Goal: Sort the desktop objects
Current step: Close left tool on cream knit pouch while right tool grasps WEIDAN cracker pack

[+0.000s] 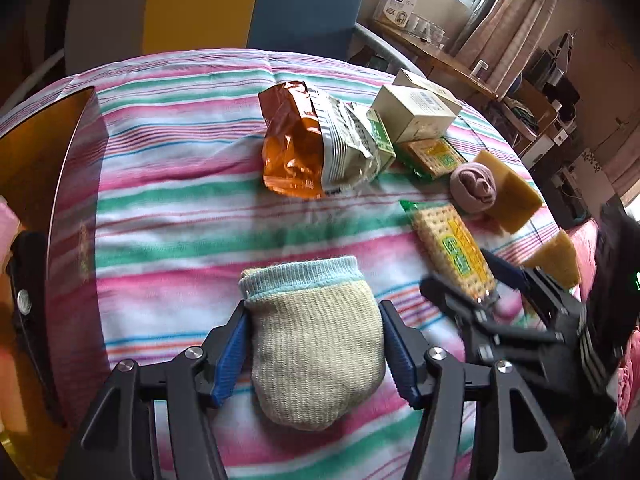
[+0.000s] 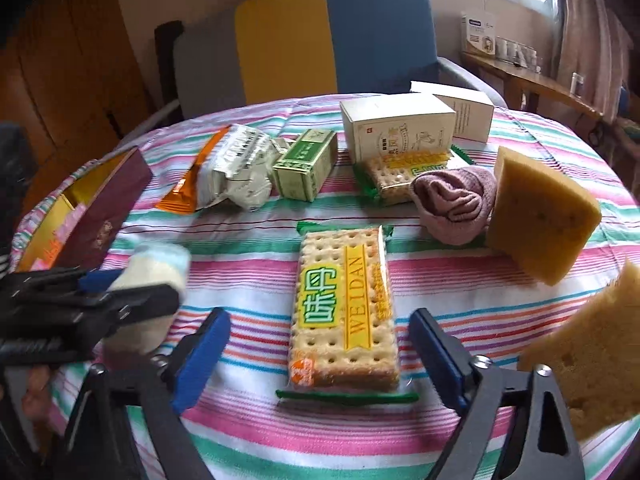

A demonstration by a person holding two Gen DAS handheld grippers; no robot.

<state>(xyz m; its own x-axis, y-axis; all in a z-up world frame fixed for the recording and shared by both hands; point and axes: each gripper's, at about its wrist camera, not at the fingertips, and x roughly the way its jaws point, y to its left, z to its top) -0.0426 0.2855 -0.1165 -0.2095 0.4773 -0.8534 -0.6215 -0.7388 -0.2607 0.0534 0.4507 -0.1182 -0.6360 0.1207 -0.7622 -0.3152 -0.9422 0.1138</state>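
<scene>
A rolled beige sock with a pale blue cuff [image 1: 316, 344] lies on the striped tablecloth [image 1: 180, 208]. My left gripper [image 1: 313, 312] is shut on it, blue pads pressing both sides. The right wrist view shows the same sock [image 2: 156, 268], blurred, in the left gripper [image 2: 120, 288]. A Weidan cracker packet [image 2: 344, 308] lies lengthwise between the fingers of my right gripper [image 2: 318, 316]. That gripper is open, with a gap on each side of the packet. From the left wrist view, the right gripper [image 1: 472, 276] straddles the near end of the cracker packet [image 1: 452, 248].
An open maroon box with a gold inside [image 2: 92, 208] stands at the left edge. Further back are an orange-and-silver snack bag [image 2: 224, 168], a green box [image 2: 306, 164], white cartons [image 2: 396, 128], another cracker packet [image 2: 404, 172], a rolled pink sock [image 2: 456, 204] and two sponges [image 2: 540, 216] [image 2: 592, 360].
</scene>
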